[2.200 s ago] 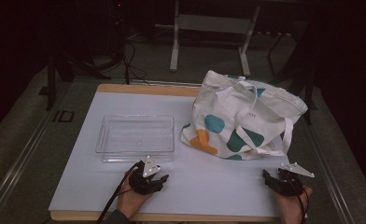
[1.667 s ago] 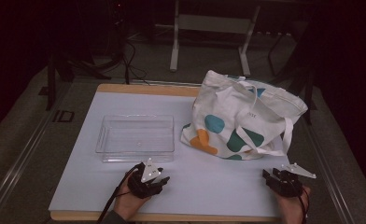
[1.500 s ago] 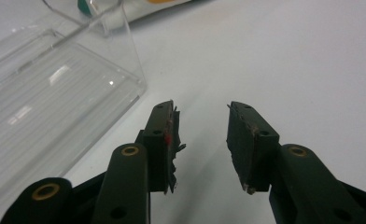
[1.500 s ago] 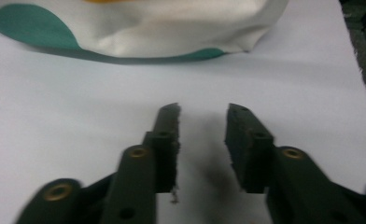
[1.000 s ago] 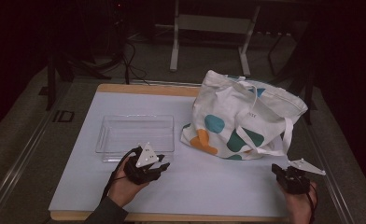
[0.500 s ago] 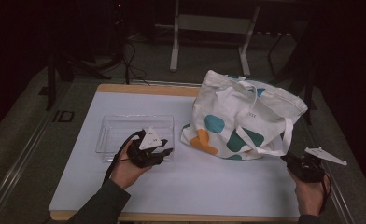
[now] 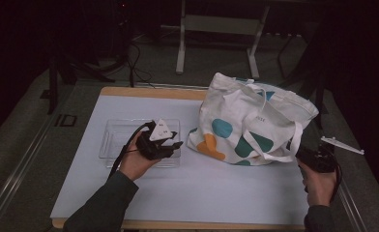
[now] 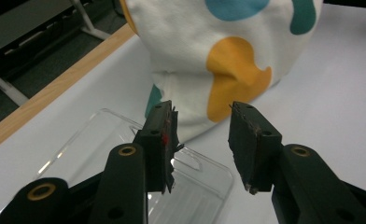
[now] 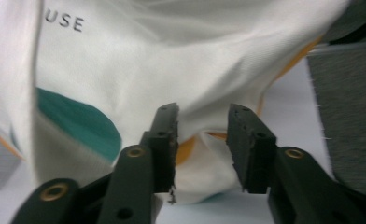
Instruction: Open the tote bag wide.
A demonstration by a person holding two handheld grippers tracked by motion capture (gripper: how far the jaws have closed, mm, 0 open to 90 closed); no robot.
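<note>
left gripper [image 7: 177,144]: being held over the clear tray's right end; jaws standing apart, nothing between them; aimed at the bag's lower left corner
right gripper [image 7: 299,153]: being held at the table's right edge, just beside the bag's strap; jaws apart, nothing clamped; bag cloth seen close ahead in the right gripper view
clear tray [image 7: 111,140]: lying empty on the white table [image 7: 192,193], left of the bag
tote bag [image 7: 255,121]: slumped at right-centre toward the far edge; white cloth with teal and orange blobs
</note>
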